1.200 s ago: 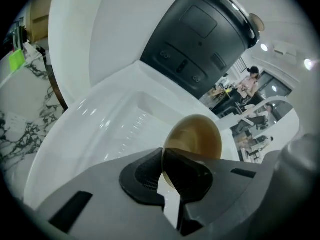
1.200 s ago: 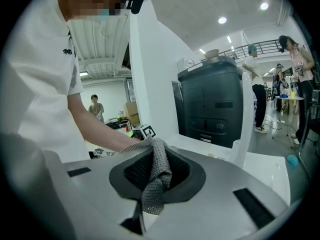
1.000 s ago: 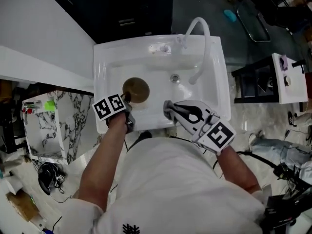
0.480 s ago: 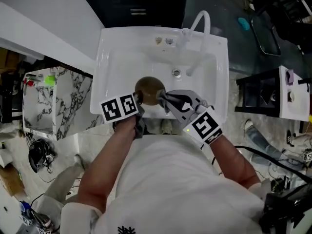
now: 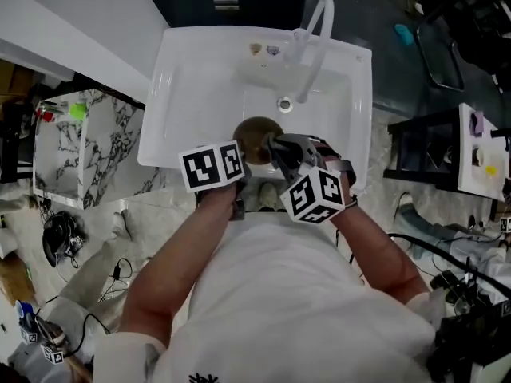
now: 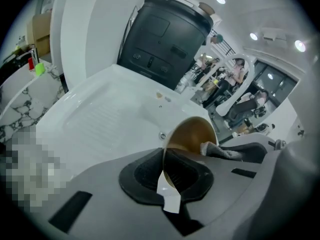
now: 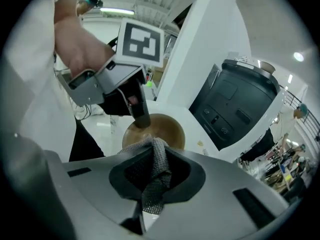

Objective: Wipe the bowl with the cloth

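Head view shows your white sink (image 5: 192,94) with the brown bowl (image 5: 257,134) at its near side, your left gripper (image 6: 165,179) clamped on the bowl's rim. Your right gripper (image 7: 150,184) is pinched on the grey cloth (image 7: 157,159), whose end is at the bowl's opposite rim.

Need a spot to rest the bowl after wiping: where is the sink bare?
In the sink, the floor between its left wall and the drain is bare. Crowded: the front rim, where the left gripper holds the bowl and the right gripper holds the cloth.
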Motion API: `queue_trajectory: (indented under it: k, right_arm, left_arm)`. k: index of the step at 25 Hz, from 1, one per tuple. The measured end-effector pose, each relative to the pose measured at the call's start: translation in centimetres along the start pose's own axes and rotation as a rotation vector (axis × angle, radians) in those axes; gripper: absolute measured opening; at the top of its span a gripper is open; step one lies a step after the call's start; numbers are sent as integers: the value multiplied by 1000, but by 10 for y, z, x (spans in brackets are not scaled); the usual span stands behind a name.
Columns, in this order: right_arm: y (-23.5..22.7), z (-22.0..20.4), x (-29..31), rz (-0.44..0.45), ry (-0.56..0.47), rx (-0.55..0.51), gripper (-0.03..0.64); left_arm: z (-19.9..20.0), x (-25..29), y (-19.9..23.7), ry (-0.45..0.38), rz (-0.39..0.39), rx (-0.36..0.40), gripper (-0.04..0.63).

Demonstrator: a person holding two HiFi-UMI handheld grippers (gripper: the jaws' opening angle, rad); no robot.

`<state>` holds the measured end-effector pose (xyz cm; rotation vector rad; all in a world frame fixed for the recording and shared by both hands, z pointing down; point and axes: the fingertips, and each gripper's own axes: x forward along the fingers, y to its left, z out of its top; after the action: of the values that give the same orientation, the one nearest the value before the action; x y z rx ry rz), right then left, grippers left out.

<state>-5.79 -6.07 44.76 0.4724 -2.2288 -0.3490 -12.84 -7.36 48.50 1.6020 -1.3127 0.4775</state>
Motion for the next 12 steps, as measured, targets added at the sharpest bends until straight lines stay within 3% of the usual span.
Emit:
queue_trajectory:
  k: [6,12]
  right_arm:
    - [25,-31,6,74,135,-76,37]
    - [36,-27,8,108,130,-84,36]
  left_arm:
    - [-8,7,-23,26,-2,74,29]
    - [-14,9,-40,54,-21,132,29]
